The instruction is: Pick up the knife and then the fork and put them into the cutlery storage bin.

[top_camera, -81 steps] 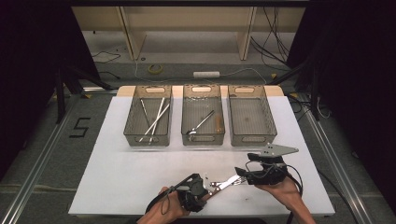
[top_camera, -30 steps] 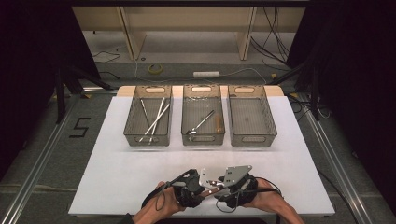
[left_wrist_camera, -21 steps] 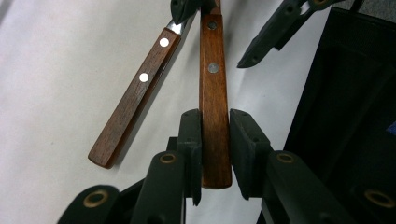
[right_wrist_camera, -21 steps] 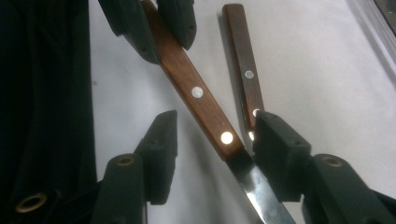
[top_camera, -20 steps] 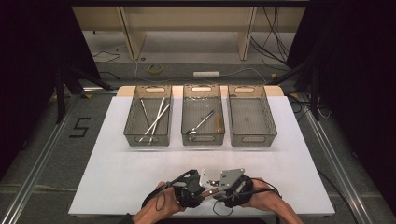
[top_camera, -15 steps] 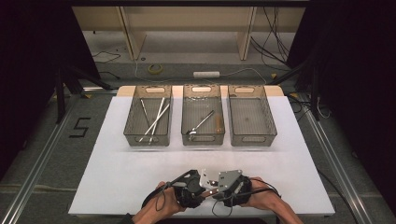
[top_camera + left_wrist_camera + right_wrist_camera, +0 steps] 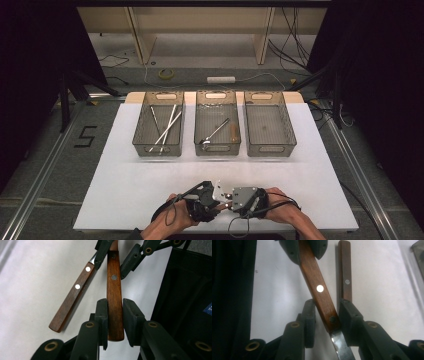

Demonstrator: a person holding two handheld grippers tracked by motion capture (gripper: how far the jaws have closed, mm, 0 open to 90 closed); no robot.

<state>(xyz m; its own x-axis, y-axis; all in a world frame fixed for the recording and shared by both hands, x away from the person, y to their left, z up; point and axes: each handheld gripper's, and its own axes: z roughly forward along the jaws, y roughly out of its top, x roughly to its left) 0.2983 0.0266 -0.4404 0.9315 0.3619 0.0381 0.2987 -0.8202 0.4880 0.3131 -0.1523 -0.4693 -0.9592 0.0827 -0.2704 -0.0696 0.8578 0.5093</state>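
- The left tongs [image 7: 115, 322] are clamped on the butt end of a wooden-handled knife [image 7: 114, 297], pads pressed to both sides of the handle.
- The right tongs [image 7: 327, 315] straddle the same handle at its blade end; one jaw touches the wood, and a narrow gap shows at the other.
- A second wooden handle [image 7: 72, 296] lies on the white table [image 7: 125, 200] just beside the held one.
- Both tongs meet near the middle of the table's near edge.
- Three trays [image 7: 270, 150] stand in a row along the far edge.
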